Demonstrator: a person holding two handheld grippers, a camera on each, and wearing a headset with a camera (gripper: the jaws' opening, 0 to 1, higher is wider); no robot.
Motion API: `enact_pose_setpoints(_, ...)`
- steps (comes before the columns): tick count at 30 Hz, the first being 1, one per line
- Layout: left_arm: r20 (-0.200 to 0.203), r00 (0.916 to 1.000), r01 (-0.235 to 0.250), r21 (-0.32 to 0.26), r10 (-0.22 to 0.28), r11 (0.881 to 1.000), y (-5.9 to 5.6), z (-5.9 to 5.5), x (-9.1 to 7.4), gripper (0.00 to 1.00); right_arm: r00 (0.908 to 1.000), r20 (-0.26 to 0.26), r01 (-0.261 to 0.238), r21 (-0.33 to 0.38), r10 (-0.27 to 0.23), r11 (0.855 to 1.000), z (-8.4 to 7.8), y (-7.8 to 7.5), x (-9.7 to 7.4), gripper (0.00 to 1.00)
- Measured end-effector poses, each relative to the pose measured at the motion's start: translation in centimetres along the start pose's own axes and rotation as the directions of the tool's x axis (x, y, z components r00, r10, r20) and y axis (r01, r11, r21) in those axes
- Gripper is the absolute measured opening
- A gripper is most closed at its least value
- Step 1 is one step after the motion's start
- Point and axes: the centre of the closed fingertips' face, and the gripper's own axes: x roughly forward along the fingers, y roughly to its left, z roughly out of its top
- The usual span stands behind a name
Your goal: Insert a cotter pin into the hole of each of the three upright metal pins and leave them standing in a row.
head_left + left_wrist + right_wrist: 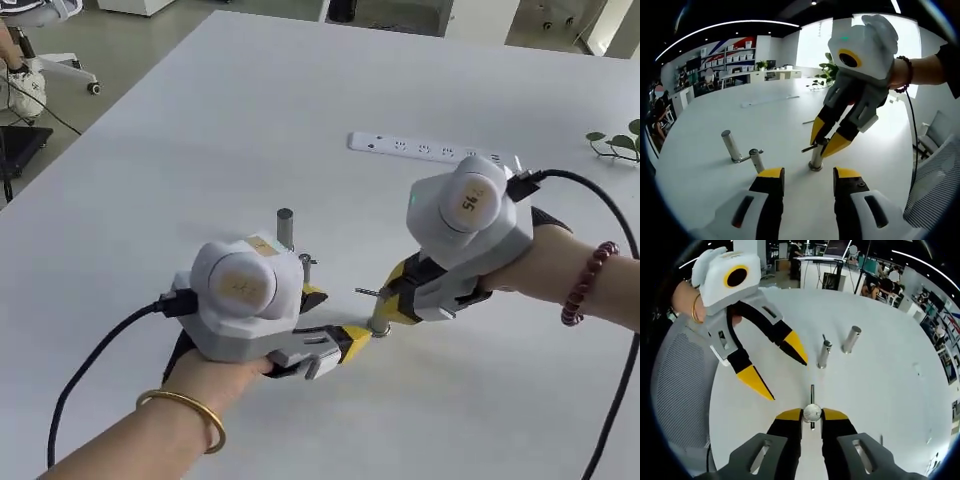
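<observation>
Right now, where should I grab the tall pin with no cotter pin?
Probably around the middle of the bare pin, jaws level, coming from its left in the left gripper view: it stands upright, and another pin stands close on its right.

The right gripper [392,305] sets its jaws around a metal pin [378,325] on the white table [250,120], left gripper [335,318] just beside.
</observation>
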Motion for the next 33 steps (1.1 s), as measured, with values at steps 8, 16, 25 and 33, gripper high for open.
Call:
enact_pose_setpoints(8,0.021,0.9998,0.001,-0.012,-0.001,1.000,0.0,0.4,-1.6,0.41,0.9997,0.012,-0.023,0.015,0.023,1.000,0.1,0.3,-0.1,0.08)
enact_pose_setpoints(16,0.033,0.9988,-0.035,-0.014,0.035,0.999,0.7,0.5,-3.7,0.53,0.9996,0.004,-0.029,-0.017,0.029,0.999,0.3,0.1,0.0,0.08)
enact_pose_setpoints(25,0.042,0.9971,-0.064,0.000,0.064,0.998,1.8,0.2,-4.9,0.64,0.9997,0.018,-0.018,-0.066,0.020,0.998,1.6,-0.9,-0.3,0.08)
enact_pose_setpoints(33,0.060,0.9961,-0.065,0.001,0.065,0.998,2.2,0.2,-5.3,0.77,0.9995,0.001,-0.032,-0.089,0.032,0.996,1.4,-1.9,0.1,0.08)
